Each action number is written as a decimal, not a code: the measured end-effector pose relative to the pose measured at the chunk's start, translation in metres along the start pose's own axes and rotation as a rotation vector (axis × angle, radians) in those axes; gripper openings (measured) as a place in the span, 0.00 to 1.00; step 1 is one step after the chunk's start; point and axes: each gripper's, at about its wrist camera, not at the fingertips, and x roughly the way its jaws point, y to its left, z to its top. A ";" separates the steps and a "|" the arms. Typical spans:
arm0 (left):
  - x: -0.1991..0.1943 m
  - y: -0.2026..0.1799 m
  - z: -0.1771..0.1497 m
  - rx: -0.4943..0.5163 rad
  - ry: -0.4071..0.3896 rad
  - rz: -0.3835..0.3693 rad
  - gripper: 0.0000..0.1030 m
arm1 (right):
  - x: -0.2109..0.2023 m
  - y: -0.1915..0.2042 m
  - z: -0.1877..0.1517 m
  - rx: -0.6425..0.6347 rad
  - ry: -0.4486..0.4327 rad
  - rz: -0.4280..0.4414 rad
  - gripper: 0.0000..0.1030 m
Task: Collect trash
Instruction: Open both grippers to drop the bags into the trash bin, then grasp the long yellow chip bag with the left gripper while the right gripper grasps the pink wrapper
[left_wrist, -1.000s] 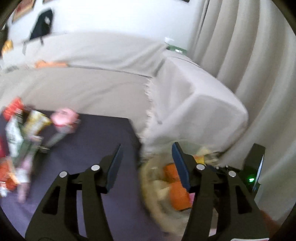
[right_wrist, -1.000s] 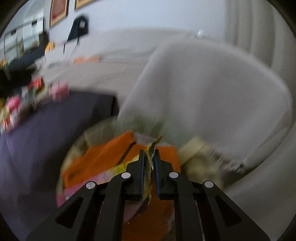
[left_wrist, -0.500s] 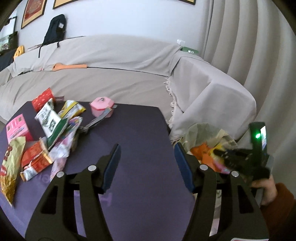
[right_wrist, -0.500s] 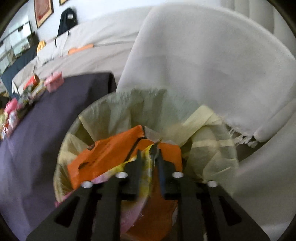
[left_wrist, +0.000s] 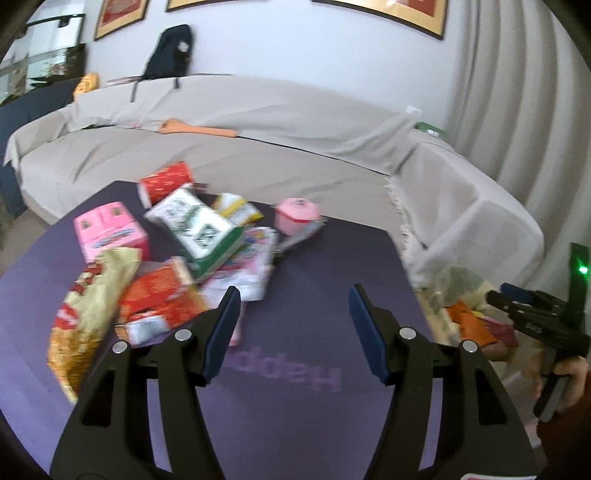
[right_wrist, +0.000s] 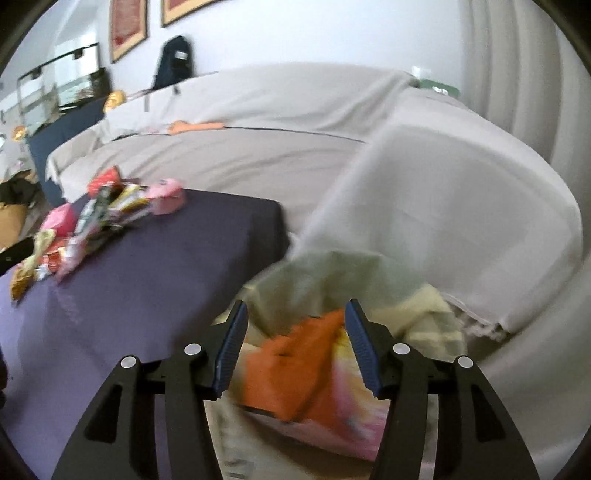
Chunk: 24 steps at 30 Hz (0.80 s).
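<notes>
Purple cloth-covered bench (left_wrist: 325, 266) piled with crumpled snack wrappers (left_wrist: 192, 258). Left tool (left_wrist: 291, 325) spread apart, empty. Right tool (right_wrist: 295, 339) opening above orange packet (right_wrist: 291, 373) in yellowish bag-lined bin (right_wrist: 436, 314), gripping nothing.

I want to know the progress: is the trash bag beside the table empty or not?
Not empty: the trash bag already holds an orange wrapper.

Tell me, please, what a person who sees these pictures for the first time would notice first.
The eye goes first to the bright heap of wrappers and boxes on the far left part of the dark purple table. Next comes the orange packet lying in the pale trash bag beside the table's right edge, under the right gripper, whose jaws are opening with nothing between them. Behind everything stretches a long sofa under a beige cover.
</notes>
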 end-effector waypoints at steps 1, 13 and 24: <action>-0.002 0.006 0.000 -0.004 -0.002 0.015 0.56 | -0.001 0.009 0.002 -0.012 -0.013 0.007 0.50; -0.022 0.130 -0.005 -0.108 0.049 0.250 0.56 | 0.026 0.103 0.023 -0.114 -0.001 0.075 0.50; 0.006 0.171 -0.013 -0.168 0.147 0.250 0.56 | 0.049 0.155 0.041 -0.154 0.084 0.067 0.50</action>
